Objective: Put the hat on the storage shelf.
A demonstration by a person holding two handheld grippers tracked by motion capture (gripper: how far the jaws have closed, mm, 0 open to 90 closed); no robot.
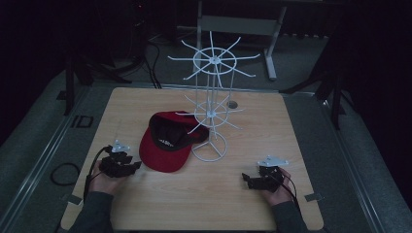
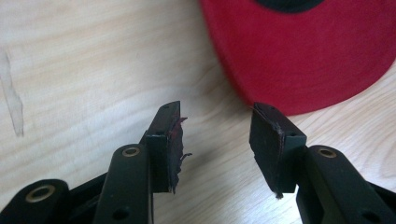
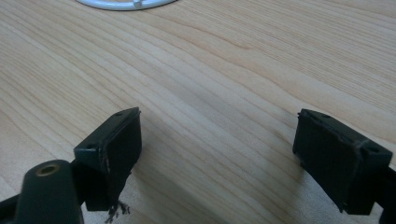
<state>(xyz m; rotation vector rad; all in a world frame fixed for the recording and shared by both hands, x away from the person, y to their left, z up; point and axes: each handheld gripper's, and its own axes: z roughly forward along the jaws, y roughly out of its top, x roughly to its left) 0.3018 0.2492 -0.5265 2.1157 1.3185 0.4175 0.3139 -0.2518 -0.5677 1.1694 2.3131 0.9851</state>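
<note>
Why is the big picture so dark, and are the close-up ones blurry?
High view: dim, the room black, only the table lit. Left gripper view: bright, the red cap slightly soft. Right gripper view: bright, wood grain sharp, the near fingers slightly soft.

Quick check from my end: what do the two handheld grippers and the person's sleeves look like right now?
Both the left gripper and right gripper are black, with flat frayed pads, brass-ringed pivots, a grey three-cornered plate on top and a trailing black cable. The sleeves are dark grey.
</note>
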